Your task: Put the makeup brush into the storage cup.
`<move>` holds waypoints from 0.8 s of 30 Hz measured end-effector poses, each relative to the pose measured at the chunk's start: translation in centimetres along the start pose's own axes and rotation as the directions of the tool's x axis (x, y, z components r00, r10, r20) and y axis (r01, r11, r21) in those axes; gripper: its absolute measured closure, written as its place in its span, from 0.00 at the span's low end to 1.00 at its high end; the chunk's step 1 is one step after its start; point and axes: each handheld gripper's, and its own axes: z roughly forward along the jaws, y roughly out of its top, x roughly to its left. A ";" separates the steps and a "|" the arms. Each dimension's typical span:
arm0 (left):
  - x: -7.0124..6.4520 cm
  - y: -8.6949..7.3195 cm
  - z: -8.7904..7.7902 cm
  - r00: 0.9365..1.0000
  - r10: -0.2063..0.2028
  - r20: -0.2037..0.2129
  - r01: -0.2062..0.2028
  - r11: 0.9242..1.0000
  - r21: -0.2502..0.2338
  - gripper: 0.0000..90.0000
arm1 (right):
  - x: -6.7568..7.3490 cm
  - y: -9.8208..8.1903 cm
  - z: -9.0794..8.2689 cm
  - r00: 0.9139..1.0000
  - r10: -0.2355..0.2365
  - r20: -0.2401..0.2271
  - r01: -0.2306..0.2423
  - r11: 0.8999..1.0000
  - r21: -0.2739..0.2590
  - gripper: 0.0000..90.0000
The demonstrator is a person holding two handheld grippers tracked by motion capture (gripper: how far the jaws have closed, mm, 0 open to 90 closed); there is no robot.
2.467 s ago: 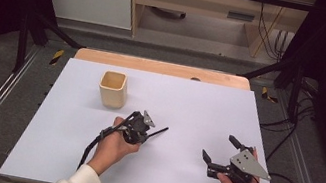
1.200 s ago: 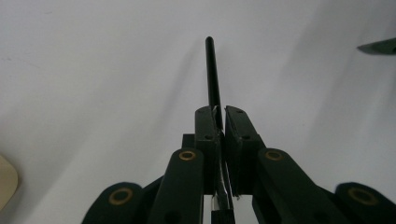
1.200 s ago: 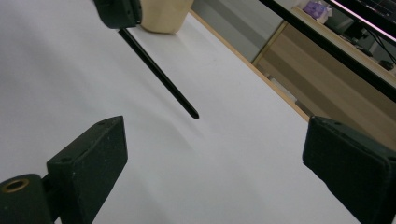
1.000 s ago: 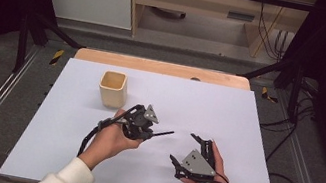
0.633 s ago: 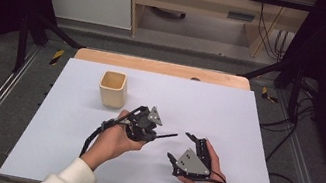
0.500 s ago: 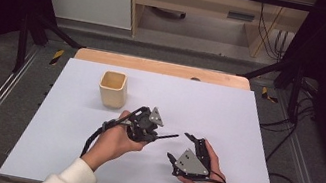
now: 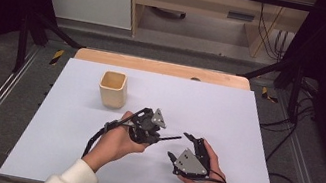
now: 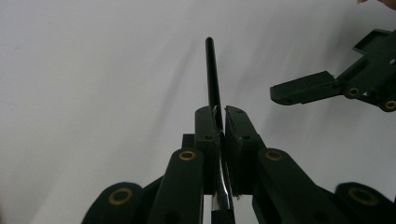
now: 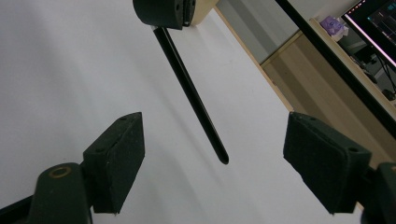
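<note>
A thin black pen (image 7: 170, 137) sticks out to the right from my left gripper (image 7: 159, 138), which is shut on its near end a little above the white table (image 7: 228, 113). The left gripper view has the pen (image 8: 211, 70) pinched between the pads of the left gripper (image 8: 220, 112), pointing away. My right gripper (image 7: 179, 147) is just right of the pen's tip, open. Its jaws have just been closing a little. In the right gripper view the pen (image 9: 191, 93) hangs free between the two pads of the right gripper (image 9: 215, 140), touching neither.
A tan square cup (image 7: 113, 89) stands upright on the table behind and left of the left hand. A wooden strip (image 7: 162, 68) runs along the table's far edge. Metal rails flank the table. One right jaw (image 8: 303, 88) appears in the left gripper view.
The right hand has come in from the right to the pen's tip. The left gripper with the pen has shifted slightly rightward. The right jaws stand a little narrower.
</note>
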 end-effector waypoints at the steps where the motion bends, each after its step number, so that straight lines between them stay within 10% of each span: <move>1: 0.0 0.0 0.0 1.000 0.001 0.004 -0.001 1.000 0.000 0.93 | 0.0 0.0 0.0 1.000 0.000 0.001 0.000 1.000 0.000 0.24; 24: -0.3 0.0 -1.2 0.999 0.031 0.017 -0.031 1.000 -0.002 0.93 | 0.1 1.2 2.0 0.993 -0.113 -0.024 0.114 0.993 0.028 0.42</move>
